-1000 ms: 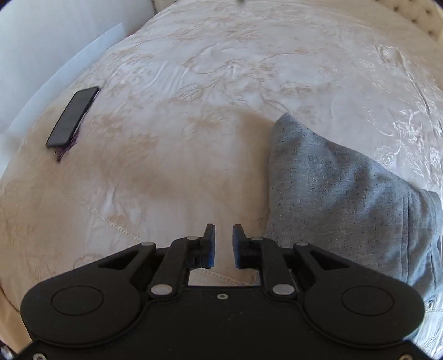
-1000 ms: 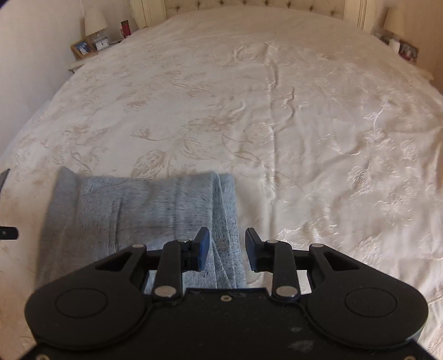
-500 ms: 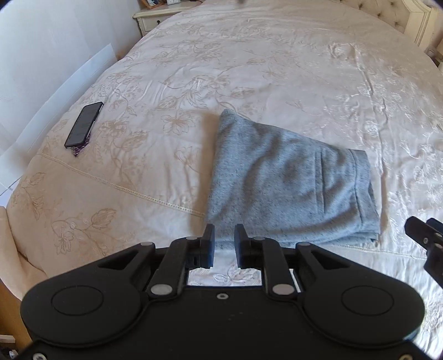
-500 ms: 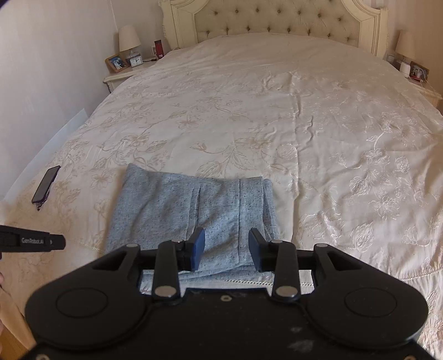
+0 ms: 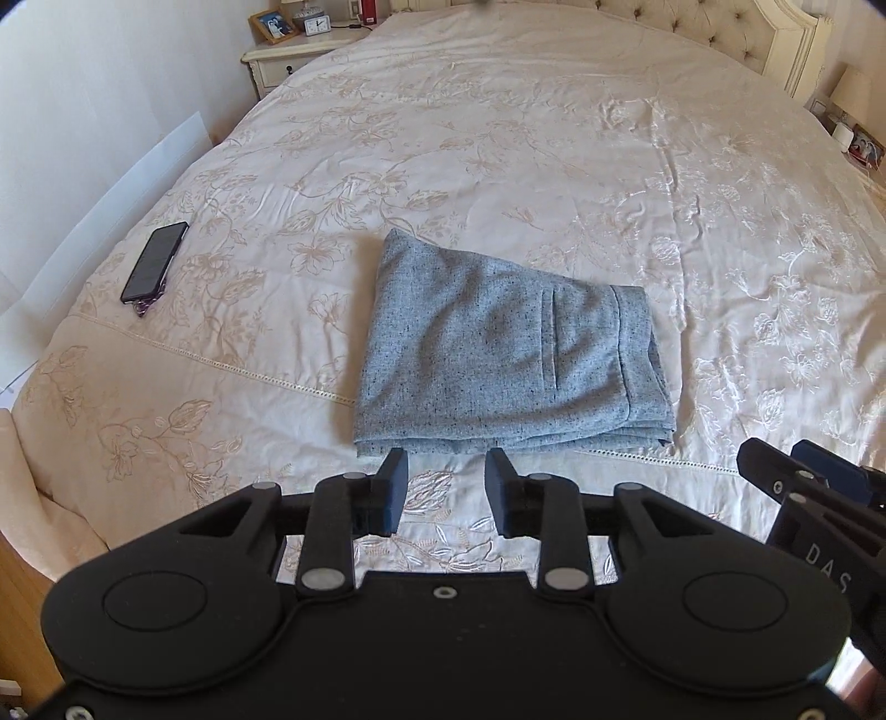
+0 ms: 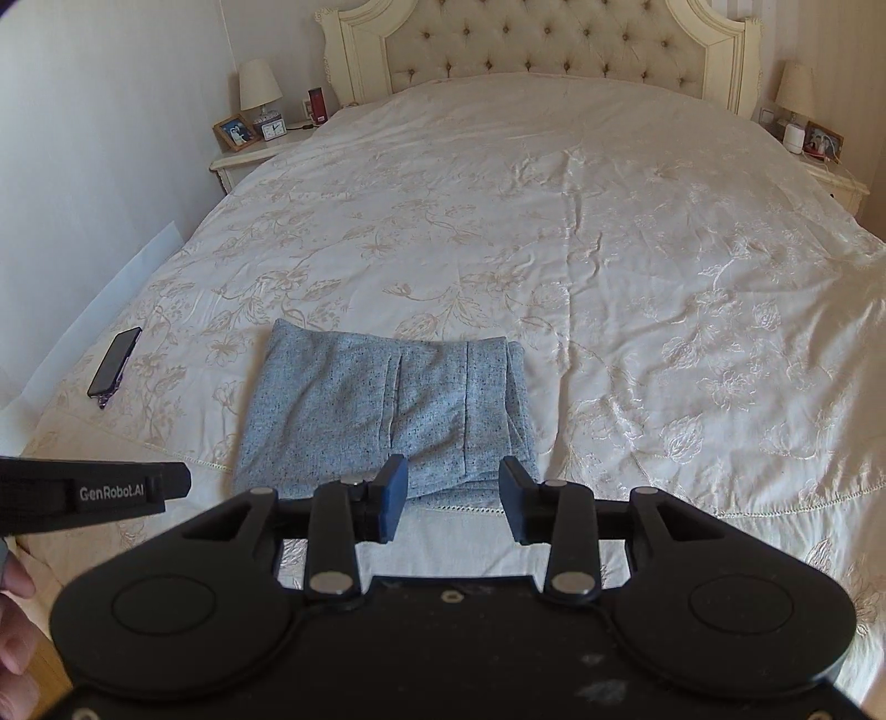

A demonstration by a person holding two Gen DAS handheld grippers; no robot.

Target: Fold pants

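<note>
The grey flecked pants [image 5: 509, 349] lie folded into a compact stack on the cream bedspread [image 5: 554, 138] near the foot of the bed; they also show in the right wrist view [image 6: 387, 410]. My left gripper [image 5: 446, 487] is open and empty, held back from the pants' near edge. My right gripper [image 6: 453, 493] is open and empty, above the near edge of the pants. The right gripper's body shows at the right of the left wrist view [image 5: 819, 498]. The left gripper's side shows at the left of the right wrist view [image 6: 94, 490].
A black phone [image 5: 155, 268] lies on the bedspread at the left, also in the right wrist view [image 6: 113, 368]. Nightstands with lamps and photo frames [image 6: 249, 133] flank the tufted headboard [image 6: 542, 50]. A wall runs along the left side of the bed.
Both grippers have pulled back and up from the pants, so the whole bed comes into view. Both have opened wider. The folded pants have stayed in place.
</note>
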